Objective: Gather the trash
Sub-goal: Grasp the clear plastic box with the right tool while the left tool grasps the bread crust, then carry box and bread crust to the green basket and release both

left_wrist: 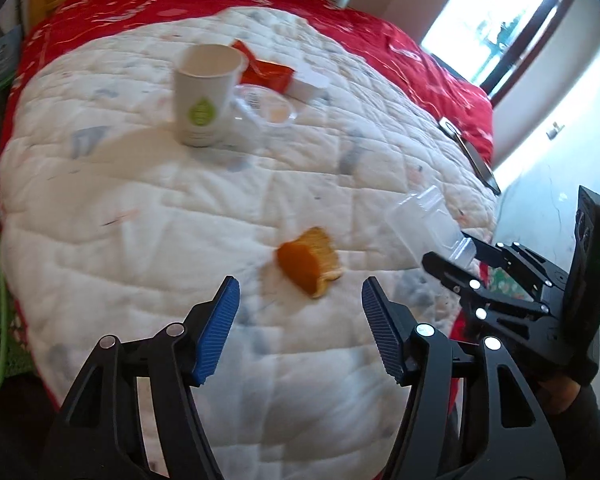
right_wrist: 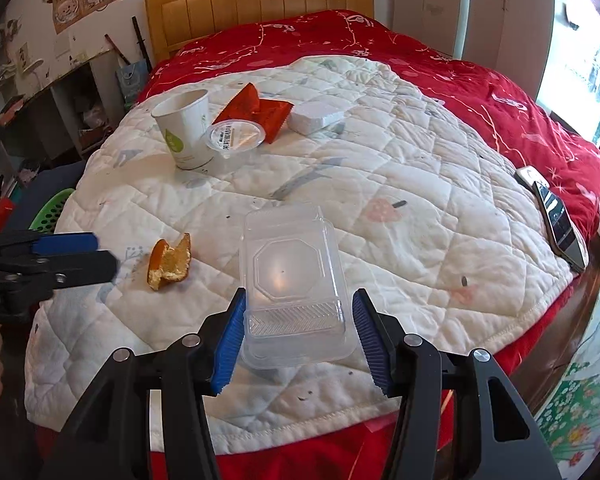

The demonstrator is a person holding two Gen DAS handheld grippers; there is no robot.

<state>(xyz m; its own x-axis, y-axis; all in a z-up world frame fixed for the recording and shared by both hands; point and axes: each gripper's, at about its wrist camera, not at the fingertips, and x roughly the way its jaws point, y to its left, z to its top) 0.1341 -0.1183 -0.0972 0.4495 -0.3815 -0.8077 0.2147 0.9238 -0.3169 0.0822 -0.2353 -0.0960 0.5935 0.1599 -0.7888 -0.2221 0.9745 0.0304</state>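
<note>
Nothing binned yet. Left gripper [left_wrist: 300,312] fingers wide, orange peel [left_wrist: 309,265] just ahead between them. Right gripper [right_wrist: 298,336] fingers wide, straddling clear plastic box [right_wrist: 292,284], not clamped. Paper cup [right_wrist: 184,134], red wrapper [right_wrist: 260,114] farther ahead on bed [right_wrist: 400,184].

Quilt [right_wrist: 380,184]: I'm seeing it lying on the bed [right_wrist: 500,92].
Cup [right_wrist: 184,132]: standing far left, lid [right_wrist: 236,136] leaning beside it.
Wrapper [right_wrist: 260,110]: lying behind lid, foam block [right_wrist: 316,118] right of it.
Peel [right_wrist: 168,262]: lying left of clamshell [right_wrist: 292,280].
Phone [right_wrist: 556,216]: sitting at right edge.
</note>
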